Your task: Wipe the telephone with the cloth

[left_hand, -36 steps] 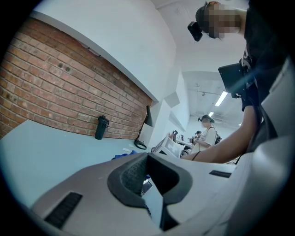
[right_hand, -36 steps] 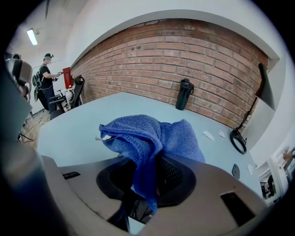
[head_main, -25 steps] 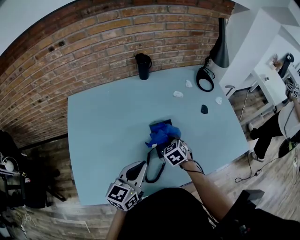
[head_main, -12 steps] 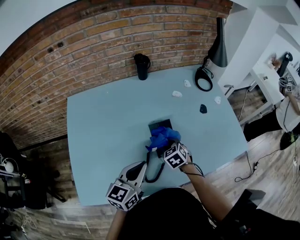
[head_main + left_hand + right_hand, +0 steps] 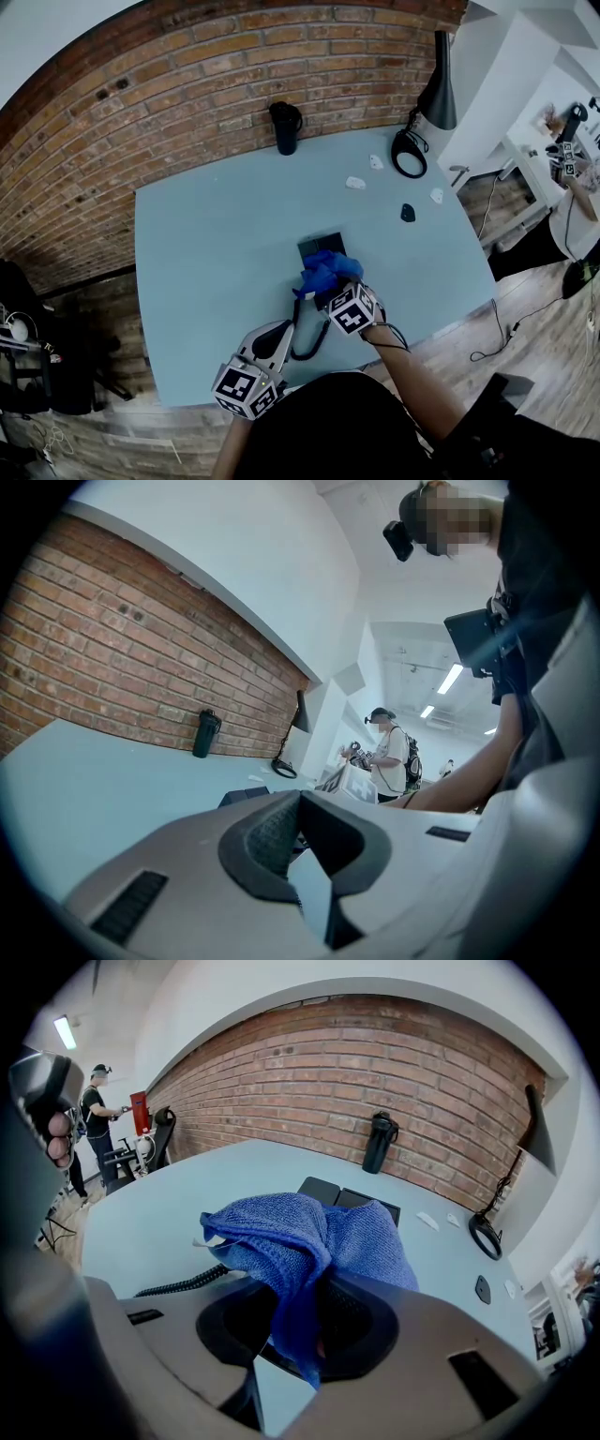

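The telephone (image 5: 320,249) is a dark flat unit near the middle of the pale blue table (image 5: 206,253). Its coiled black cord (image 5: 307,343) loops toward me. A crumpled blue cloth (image 5: 324,272) lies over the phone's near end, and my right gripper (image 5: 331,289) is shut on it. In the right gripper view the cloth (image 5: 309,1232) bunches out of the jaws, with the phone (image 5: 349,1200) just beyond and the cord (image 5: 183,1283) at the left. My left gripper (image 5: 273,337) rests near the table's front edge, left of the cord, shut and empty (image 5: 298,799).
A black bottle (image 5: 285,127) stands at the brick wall. A lamp with a ring base (image 5: 410,155) is at the far right corner. Small white bits (image 5: 356,184) and a small black piece (image 5: 407,213) lie near it. White shelves (image 5: 506,103) and a person stand at the right.
My right gripper has drawn the cloth slightly toward me over the phone, so more of its far end shows. The left gripper has stayed put.
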The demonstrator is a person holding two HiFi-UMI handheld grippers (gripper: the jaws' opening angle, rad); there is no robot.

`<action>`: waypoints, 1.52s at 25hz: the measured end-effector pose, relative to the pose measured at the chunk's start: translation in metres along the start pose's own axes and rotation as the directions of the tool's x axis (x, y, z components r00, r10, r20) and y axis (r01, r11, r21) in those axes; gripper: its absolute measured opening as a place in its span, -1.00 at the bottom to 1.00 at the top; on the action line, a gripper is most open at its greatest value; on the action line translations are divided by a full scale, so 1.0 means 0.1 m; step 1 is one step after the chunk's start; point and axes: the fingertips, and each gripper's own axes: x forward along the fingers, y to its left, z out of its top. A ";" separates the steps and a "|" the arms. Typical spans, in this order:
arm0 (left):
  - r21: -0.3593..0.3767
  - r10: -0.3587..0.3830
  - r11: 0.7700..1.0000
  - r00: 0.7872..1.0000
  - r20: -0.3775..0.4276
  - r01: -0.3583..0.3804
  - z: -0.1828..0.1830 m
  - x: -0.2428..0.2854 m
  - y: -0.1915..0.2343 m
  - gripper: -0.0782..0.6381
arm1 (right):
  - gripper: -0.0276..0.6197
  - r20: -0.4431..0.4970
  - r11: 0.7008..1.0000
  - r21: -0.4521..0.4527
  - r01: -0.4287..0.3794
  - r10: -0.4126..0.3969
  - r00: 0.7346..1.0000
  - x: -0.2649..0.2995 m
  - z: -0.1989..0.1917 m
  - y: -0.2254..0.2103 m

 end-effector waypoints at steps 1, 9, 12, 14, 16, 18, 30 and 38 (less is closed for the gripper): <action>0.002 -0.001 1.000 1.000 -0.002 0.001 0.00 0.00 0.00 -0.74 | -0.53 -0.002 1.000 0.002 0.000 0.000 1.000 0.00 -0.01 0.00; 0.005 -0.009 1.000 1.000 -0.007 0.010 -0.01 0.01 -0.03 -0.74 | -0.53 -0.014 1.000 0.011 -0.003 0.003 1.000 -0.02 -0.07 0.03; 0.007 -0.014 1.000 1.000 -0.011 0.014 -0.03 0.01 -0.05 -0.74 | -0.53 -0.017 1.000 0.010 -0.005 0.005 1.000 -0.02 -0.09 0.05; 0.007 -0.014 1.000 1.000 -0.013 0.014 -0.03 0.01 -0.05 -0.74 | -0.53 -0.018 1.000 0.010 -0.005 0.005 1.000 -0.03 -0.11 0.06; 0.007 -0.011 1.000 1.000 -0.016 0.011 -0.04 0.01 -0.04 -0.74 | -0.53 -0.018 1.000 0.009 -0.001 0.002 1.000 -0.04 -0.13 0.07; 0.006 -0.010 1.000 1.000 -0.015 0.010 -0.04 0.01 -0.04 -0.74 | -0.53 -0.018 1.000 0.009 0.002 -0.002 1.000 -0.05 -0.15 0.08; 0.005 -0.023 1.000 1.000 -0.015 0.024 -0.03 0.08 -0.06 -0.74 | -0.53 -0.043 1.000 0.009 -0.011 0.012 0.999 -0.06 -0.23 0.12; 0.007 -0.037 0.999 0.999 -0.019 0.037 -0.05 0.11 -0.10 -0.74 | -0.53 -0.064 1.000 0.006 -0.025 0.025 0.998 -0.09 -0.34 0.18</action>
